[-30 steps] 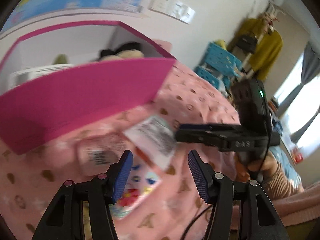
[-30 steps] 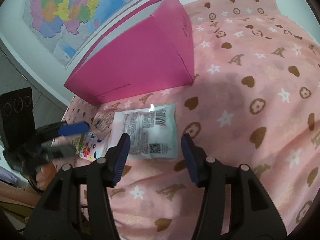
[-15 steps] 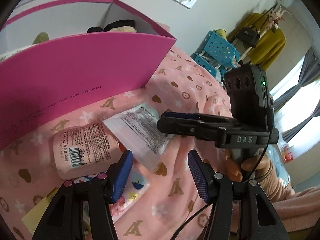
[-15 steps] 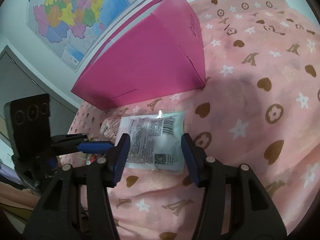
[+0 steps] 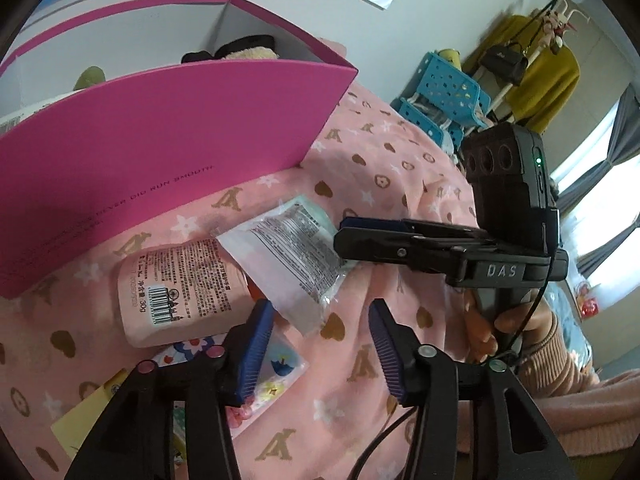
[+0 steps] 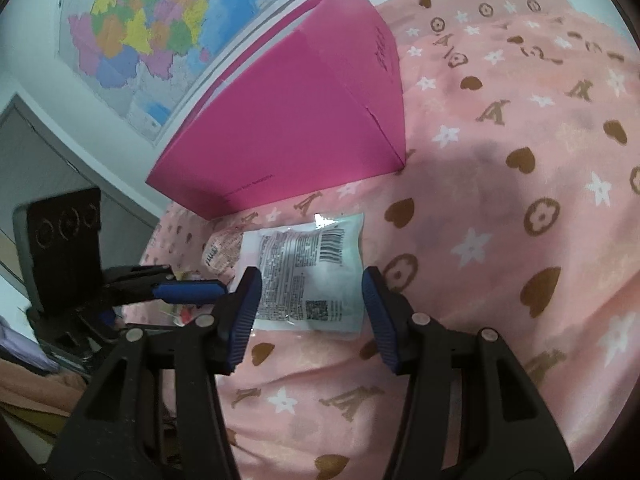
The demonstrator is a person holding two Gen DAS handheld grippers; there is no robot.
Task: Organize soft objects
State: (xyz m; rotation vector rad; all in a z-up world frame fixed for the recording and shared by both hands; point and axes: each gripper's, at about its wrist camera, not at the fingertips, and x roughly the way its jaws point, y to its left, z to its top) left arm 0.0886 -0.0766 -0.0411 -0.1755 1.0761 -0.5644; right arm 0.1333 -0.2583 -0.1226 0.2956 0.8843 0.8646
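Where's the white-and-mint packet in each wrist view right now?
Left wrist: packet at centre, overlapping the pink pouch, right claw over its far edge.
Right wrist: packet at centre, just beyond the open right claw.
Shared landmark: magenta box.

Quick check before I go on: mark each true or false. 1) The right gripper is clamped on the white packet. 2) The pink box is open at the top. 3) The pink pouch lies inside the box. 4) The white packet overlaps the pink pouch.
1) False: the right gripper is open, and the white packet lies flat on the bedspread, unpressed.
2) True: the pink box is open, with soft items showing inside.
3) False: the pink pouch lies on the bedspread outside the box.
4) True: the packet's edge rests over the pouch.
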